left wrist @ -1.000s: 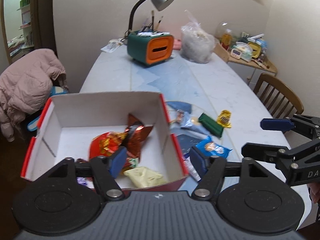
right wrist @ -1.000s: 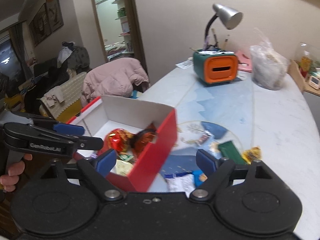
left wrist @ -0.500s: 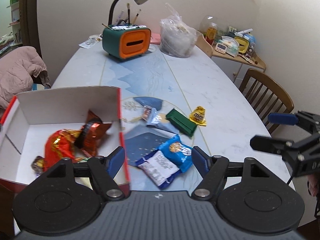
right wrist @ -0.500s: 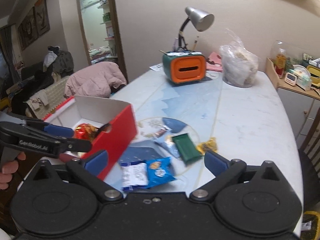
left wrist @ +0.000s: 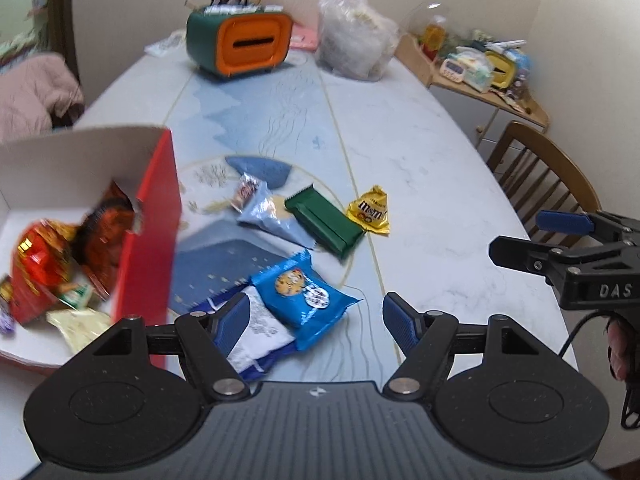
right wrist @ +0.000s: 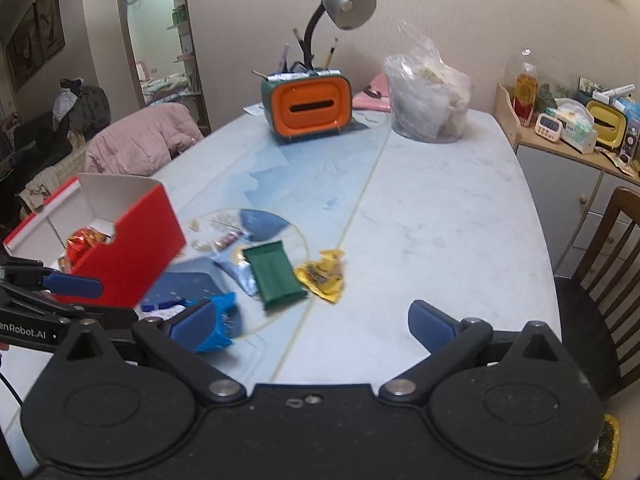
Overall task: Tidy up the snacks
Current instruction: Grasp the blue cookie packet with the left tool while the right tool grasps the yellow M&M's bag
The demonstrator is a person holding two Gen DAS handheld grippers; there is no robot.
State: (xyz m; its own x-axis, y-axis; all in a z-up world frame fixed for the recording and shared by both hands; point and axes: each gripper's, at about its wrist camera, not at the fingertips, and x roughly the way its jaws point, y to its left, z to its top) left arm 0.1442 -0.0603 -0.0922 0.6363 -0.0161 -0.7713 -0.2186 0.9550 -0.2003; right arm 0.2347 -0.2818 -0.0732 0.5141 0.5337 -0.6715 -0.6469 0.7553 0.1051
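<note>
A red box [left wrist: 152,216] with a white inside stands at the table's left and holds a red-gold packet [left wrist: 40,264] among other snacks. Loose on the table lie a blue cookie packet [left wrist: 304,292], a white-and-blue packet [left wrist: 260,332], a green bar [left wrist: 324,220], a yellow M&M's packet [left wrist: 370,210] and a pale blue packet [left wrist: 268,216]. My left gripper [left wrist: 316,312] hangs open above the blue cookie packet, touching nothing. My right gripper [right wrist: 310,320] stands wide open over bare table just short of the green bar [right wrist: 274,276] and yellow packet [right wrist: 322,276].
At the table's far end stand a green-and-orange holder [left wrist: 240,44], a desk lamp [right wrist: 344,0] and a clear plastic bag [right wrist: 428,100]. A wooden chair [left wrist: 540,176] and a cluttered side cabinet [right wrist: 568,128] are on the right. A pink jacket [right wrist: 136,140] hangs at the left.
Both grippers have swung right and lower, from over the red box to over the loose snacks. The right jaws have spread wider. Nothing was picked up.
</note>
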